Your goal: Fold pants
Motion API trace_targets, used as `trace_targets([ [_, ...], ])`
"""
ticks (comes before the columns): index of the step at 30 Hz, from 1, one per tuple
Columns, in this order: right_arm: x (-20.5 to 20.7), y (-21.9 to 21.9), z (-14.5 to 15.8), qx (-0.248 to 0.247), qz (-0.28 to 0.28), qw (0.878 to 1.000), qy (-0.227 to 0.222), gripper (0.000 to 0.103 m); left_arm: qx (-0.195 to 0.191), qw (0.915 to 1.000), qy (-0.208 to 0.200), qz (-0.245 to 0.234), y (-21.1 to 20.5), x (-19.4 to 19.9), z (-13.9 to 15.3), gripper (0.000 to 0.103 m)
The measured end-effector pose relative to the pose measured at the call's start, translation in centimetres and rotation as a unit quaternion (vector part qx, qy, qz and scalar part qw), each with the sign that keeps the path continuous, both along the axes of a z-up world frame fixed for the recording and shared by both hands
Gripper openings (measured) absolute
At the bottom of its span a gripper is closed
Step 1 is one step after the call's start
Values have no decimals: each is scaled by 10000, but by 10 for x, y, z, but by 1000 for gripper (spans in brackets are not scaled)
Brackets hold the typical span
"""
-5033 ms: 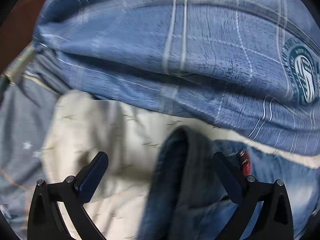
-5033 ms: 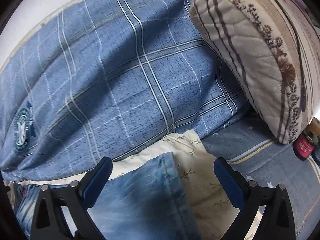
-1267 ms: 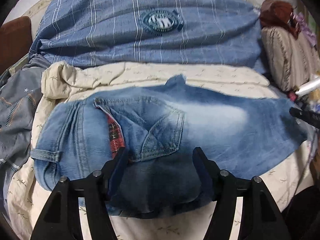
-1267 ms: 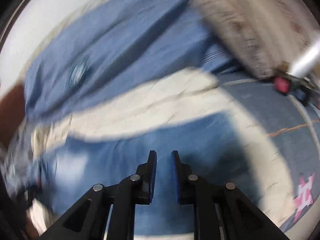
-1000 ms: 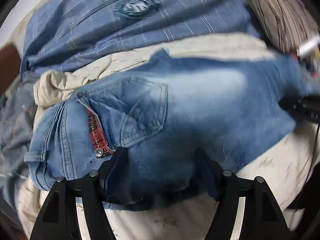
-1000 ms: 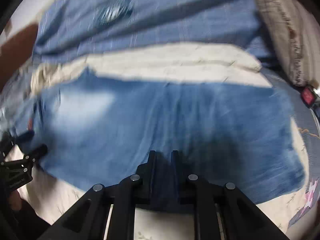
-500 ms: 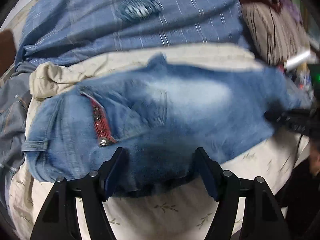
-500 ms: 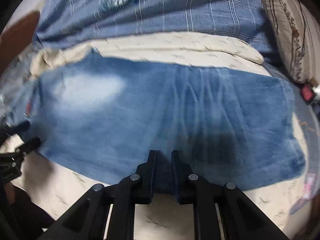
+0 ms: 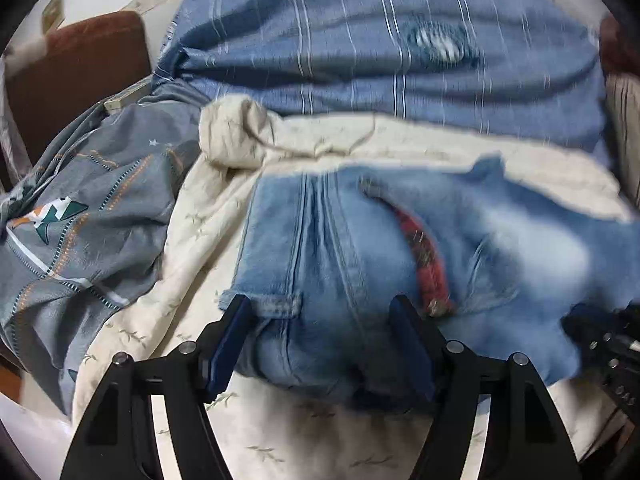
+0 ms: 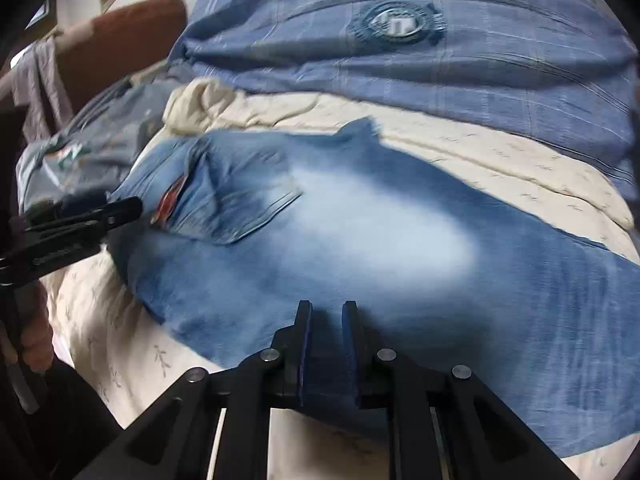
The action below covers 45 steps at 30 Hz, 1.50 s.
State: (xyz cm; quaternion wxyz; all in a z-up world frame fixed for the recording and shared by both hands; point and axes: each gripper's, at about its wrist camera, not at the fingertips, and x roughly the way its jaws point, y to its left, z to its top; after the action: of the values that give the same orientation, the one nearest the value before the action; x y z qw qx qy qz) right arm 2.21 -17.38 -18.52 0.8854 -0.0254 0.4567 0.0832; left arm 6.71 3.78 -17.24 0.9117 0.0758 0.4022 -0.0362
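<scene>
Both grippers on jeans [image 10: 360, 248]: right gripper [image 10: 326, 320] clamped on edge, left gripper [image 9: 320, 320] clamped on waistband.

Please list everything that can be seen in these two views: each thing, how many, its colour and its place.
jeans: one, blue denim, spread on the cream quilt, near edge between the jaws of both grippers
quilt: one, cream, under the jeans
duvet: one, blue checked with a round badge, behind the quilt
sheet: one, grey patterned, left of the quilt
headboard: one, brown, far left
pillow: one, striped beige, right edge, mostly cut off
left gripper: one, black, wide on the jeans' waistband
right gripper: one, black, nearly shut on the jeans' near edge
hand: one, on the left gripper's handle
</scene>
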Motion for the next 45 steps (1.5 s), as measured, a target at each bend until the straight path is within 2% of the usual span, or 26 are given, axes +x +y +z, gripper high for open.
trace_targets([
  [3, -5, 9, -8, -264, 151, 9995, 108, 17, 94, 9991, 398, -81, 0, 3, -15, 73],
  [10, -17, 6, -4, -192, 495, 9975, 477, 17, 69, 9983, 550, -163, 6, 4, -12, 74],
  [13, -3, -2, 9, -3, 609, 9970, 476, 17, -190, 9989, 424, -11, 10, 2, -1, 74],
  [17, 28, -19, 36, 133, 357, 9993, -41, 18, -469, 9989, -78, 11, 11, -3, 18, 74],
  [18, 40, -23, 41, 133, 285, 9994, -110, 20, -534, 9985, -118, -14, 9, -3, 20, 74],
  [20, 66, -28, 48, 120, 148, 9997, -157, 31, -542, 9984, -140, -8, 5, 1, 21, 74],
  [22, 92, -33, 51, 228, -48, 9996, -172, 59, -521, 9986, -87, -3, 0, 6, 19, 74],
  [23, 102, -34, 54, 304, -145, 9992, -231, 60, -484, 9988, -39, 4, -3, 9, 18, 74],
  [25, 125, -31, 52, 422, -273, 9985, -197, 60, -430, 9991, 58, 15, -9, 15, 14, 74],
  [29, 158, -24, 37, 271, -405, 9988, -26, 58, -438, 9989, 119, 81, -10, 16, 14, 74],
  [30, 165, -22, 31, 232, -404, 9989, 72, 52, -413, 9990, 123, 88, -11, 16, 14, 74],
  [31, 172, -19, 23, 132, -392, 9989, 207, 40, -347, 9993, 133, 86, -12, 16, 13, 74],
  [34, 180, -10, 4, -265, -330, 9983, 408, 27, -145, 9997, 180, 19, -15, 16, 9, 75],
  [39, 190, -16, -7, -193, -579, 9969, 493, 25, -181, 9991, 385, 2, -11, 20, 2, 76],
  [40, 191, -17, -7, -184, -634, 9968, 460, 25, -27, 9990, 442, 34, -12, 21, -1, 76],
  [42, 192, -21, -3, -4, -737, 9963, 447, 28, 38, 9982, 598, -26, -12, 21, -8, 76],
  [45, 176, -40, 18, 545, -955, 9939, 72, 30, -340, 9980, 534, 11, -2, 17, -2, 75],
])
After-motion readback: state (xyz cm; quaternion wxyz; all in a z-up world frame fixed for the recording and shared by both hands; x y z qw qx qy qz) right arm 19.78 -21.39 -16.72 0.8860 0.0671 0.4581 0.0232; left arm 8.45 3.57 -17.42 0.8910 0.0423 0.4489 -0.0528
